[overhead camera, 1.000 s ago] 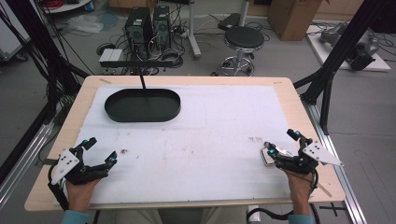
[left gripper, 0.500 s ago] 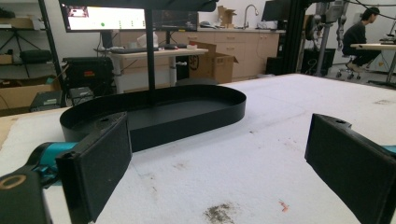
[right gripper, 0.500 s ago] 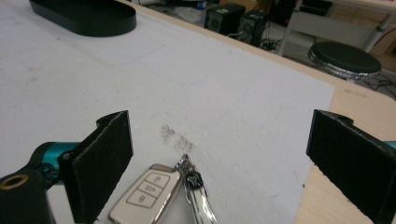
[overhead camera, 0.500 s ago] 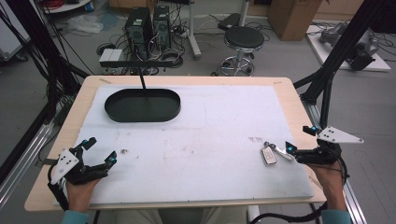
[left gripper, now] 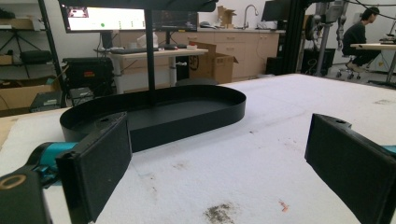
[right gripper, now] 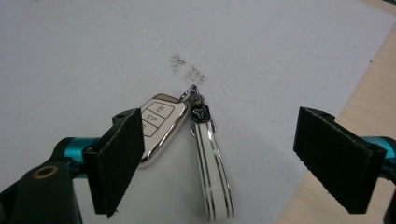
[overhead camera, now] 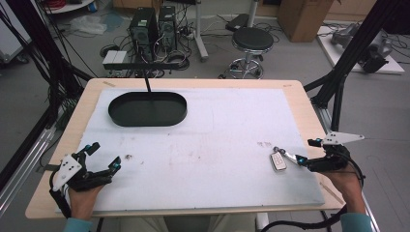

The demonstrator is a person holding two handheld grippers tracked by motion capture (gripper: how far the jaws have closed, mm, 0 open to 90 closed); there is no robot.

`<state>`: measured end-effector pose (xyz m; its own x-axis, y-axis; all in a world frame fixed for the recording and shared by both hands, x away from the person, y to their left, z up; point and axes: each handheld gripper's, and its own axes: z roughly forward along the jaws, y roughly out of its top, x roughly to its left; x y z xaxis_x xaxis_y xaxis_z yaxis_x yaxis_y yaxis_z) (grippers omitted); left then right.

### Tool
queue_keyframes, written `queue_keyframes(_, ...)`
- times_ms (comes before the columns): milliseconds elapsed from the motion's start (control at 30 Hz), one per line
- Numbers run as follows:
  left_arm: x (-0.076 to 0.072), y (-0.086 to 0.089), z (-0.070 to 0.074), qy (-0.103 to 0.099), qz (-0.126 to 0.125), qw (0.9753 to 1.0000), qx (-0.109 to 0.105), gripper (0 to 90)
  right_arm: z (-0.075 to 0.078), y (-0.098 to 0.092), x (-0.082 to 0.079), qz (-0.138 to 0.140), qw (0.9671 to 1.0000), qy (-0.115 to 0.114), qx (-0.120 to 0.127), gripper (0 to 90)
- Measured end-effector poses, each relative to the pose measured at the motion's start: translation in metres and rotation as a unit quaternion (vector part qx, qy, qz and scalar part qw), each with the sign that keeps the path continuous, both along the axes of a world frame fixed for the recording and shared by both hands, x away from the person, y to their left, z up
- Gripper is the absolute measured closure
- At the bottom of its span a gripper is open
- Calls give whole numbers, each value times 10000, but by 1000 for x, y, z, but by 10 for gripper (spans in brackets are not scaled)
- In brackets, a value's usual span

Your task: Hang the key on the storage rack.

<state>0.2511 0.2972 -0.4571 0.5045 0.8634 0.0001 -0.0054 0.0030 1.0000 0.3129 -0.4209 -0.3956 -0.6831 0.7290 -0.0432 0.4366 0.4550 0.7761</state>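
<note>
The right hand-held gripper [overhead camera: 304,151] is released, the key fob [right gripper: 156,127] lying between its jaws at 4 o'clock on the tabletop [overhead camera: 222,140]. The left hand-held gripper [overhead camera: 104,157] is released too.

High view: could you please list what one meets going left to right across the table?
Left gripper, open → black oval tray → white car key fob with strap → right gripper, open.

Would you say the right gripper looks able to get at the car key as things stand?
Probably yes. The right gripper is open, its jaws wide apart, and the car key with its strap lies flat on the white mat just ahead of them. Nothing stands between them.
</note>
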Motion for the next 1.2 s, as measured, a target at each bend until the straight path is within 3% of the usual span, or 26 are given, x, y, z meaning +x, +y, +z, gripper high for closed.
queue_keyframes(67, 0, 0, 0, 2, 1, 10000, -3, 77, 0, -1, 1, 21, 10000, 13, -19, 176)
queue_keyframes(200, 0, 0, 0, 0, -2, 10000, -2, 77, -2, -3, 5, 172, 9991, 243, -307, 250)
queue_keyframes(467, 0, 0, 0, 2, 4, 10000, 1, 77, -11, -9, 7, 220, 9964, 580, -584, 369)
queue_keyframes(967, 0, 0, 0, -2, 2, 10000, 16, 78, -23, -10, 11, 407, 9923, 848, -811, 540)
queue_keyframes(1200, 0, 0, 0, 1, 10, 10000, 3, 78, -24, -7, 13, 472, 9889, 993, -1004, 625)
